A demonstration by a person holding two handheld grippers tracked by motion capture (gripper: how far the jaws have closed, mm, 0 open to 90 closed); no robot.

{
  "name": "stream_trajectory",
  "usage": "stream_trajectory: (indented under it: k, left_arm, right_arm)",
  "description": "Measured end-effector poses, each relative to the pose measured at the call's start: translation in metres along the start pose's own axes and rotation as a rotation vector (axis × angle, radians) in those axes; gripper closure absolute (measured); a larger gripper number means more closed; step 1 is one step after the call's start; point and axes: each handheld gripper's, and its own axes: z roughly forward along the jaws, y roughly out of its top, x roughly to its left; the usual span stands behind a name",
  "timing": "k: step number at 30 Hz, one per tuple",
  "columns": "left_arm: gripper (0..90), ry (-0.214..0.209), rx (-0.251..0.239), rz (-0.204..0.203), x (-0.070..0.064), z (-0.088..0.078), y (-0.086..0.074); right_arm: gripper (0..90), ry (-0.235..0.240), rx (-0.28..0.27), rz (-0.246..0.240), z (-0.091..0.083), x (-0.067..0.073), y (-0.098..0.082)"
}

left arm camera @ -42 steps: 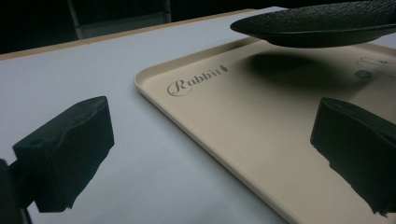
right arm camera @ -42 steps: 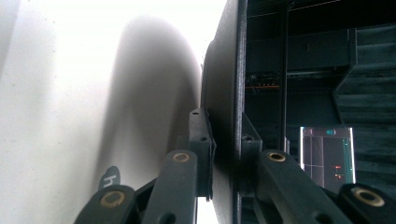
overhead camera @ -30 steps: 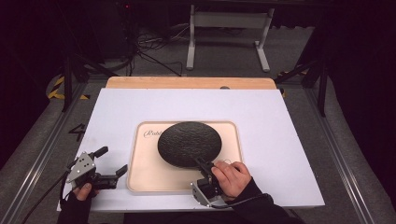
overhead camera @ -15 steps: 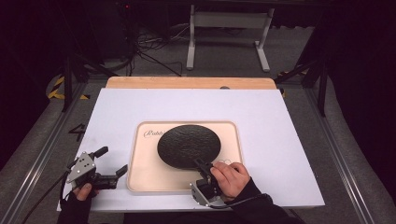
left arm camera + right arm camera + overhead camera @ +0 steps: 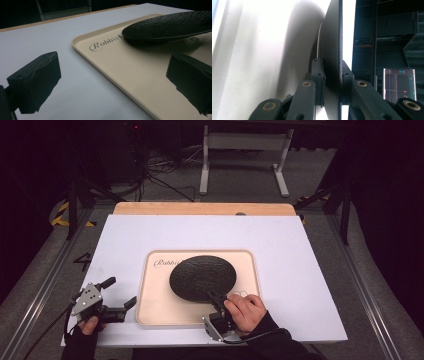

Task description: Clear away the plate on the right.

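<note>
1. White board (image 5: 300, 250) covers the tabletop across the middle of the high view, with dark floor and cables behind it at the top of the frame.
2. Nearest me, at the lower left of the high view, I see my left gripper (image 5: 116, 301) hovering over the white board just left of the beige tray (image 5: 150, 310). Its jaws stand wide apart with nothing between them; the left gripper view shows bare board and tray edge in the gap.
3. At the lower centre, my right gripper (image 5: 216, 298) is clamped on the near rim of the black plate (image 5: 200, 275). In the right gripper view one pad sits on each face of the rim (image 5: 334, 75), pressing on it.
4. Farther in, the black plate lies over the middle of the beige tray. In the left gripper view its near-side edge looks raised off the tray, with shadow beneath.
5. Beyond the tray, I see a wooden strip (image 5: 200, 208) along the board's far edge, then a metal stand (image 5: 240, 160) at the top centre.
</note>
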Motion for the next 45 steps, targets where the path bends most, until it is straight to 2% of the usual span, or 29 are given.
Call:
stream_trajectory:
  k: [3, 8, 13, 22, 26, 33, 40, 45]
  left_arm:
    - [0.2, 0.0, 0.0, 0.001, 0.0, 0.0, 0.0]
    - [0.2, -0.002, 0.0, 0.001, 0.0, 0.0, 0.0]
    - [0.3, -0.002, 0.002, 0.002, 0.0, 0.0, 0.0]
    - [0.3, 0.0, 0.003, 0.002, -0.001, 0.0, 0.0]
    - [0.3, 0.0, 0.003, 0.004, -0.001, 0.0, 0.0]
    - [0.3, -0.001, 0.005, 0.005, -0.001, 0.0, 0.0]
    - [0.3, -0.001, 0.005, 0.004, -0.001, 0.0, 0.0]
    - [0.3, 0.0, 0.002, -0.001, -0.001, 0.0, 0.0]
  right_arm:
    - [81.9, 0.003, 0.003, -0.004, 0.001, 0.002, 0.0]
    - [83.7, 0.054, -0.001, -0.006, 0.007, 0.009, 0.0]
    - [83.2, 0.054, 0.001, -0.023, 0.008, 0.012, 0.001]
    - [78.2, 0.09, 0.01, -0.006, 0.009, 0.019, -0.002]
    - [74.6, 0.132, 0.011, 0.003, 0.008, 0.021, -0.004]
    - [70.6, 0.146, 0.005, 0.023, 0.004, 0.02, -0.007]
    - [61.2, 0.194, -0.062, 0.14, -0.008, 0.01, -0.013]
    - [53.3, 0.216, -0.105, 0.202, -0.015, 0.004, -0.017]
